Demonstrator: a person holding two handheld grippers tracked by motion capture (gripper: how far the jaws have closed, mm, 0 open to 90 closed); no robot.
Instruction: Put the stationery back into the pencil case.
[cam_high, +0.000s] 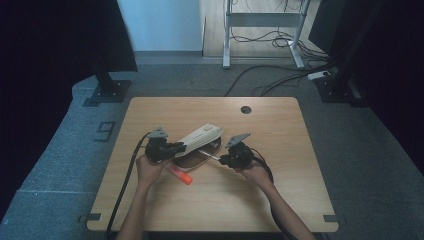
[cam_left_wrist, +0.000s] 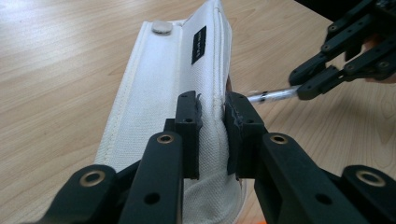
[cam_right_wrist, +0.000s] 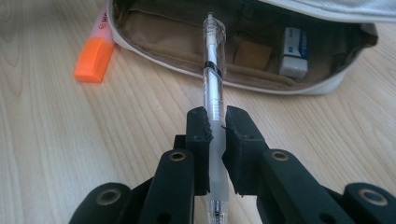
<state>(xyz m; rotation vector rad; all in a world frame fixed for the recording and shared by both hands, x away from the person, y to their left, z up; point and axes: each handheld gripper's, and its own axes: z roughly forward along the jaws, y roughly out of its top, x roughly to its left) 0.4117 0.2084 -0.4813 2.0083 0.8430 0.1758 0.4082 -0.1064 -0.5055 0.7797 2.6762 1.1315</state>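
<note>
Left hand-held gripper (cam_left_wrist: 212, 133) pinches the raised flap of a white canvas pencil case (cam_left_wrist: 175, 84) on the wooden desk (cam_high: 215, 200); right hand-held gripper (cam_right_wrist: 215, 128) clamps a clear plastic pen (cam_right_wrist: 214, 84) at its open mouth, beside an orange highlighter (cam_right_wrist: 95, 58).

A wooden table (cam_high: 280, 185) carries a white pencil case (cam_high: 199, 139) and an orange highlighter (cam_high: 181, 175).

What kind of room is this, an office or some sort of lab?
Probably a lab or recording room: a bare wooden table on grey carpet, dark curtains at the sides, and loose cables under a frame behind.
</note>
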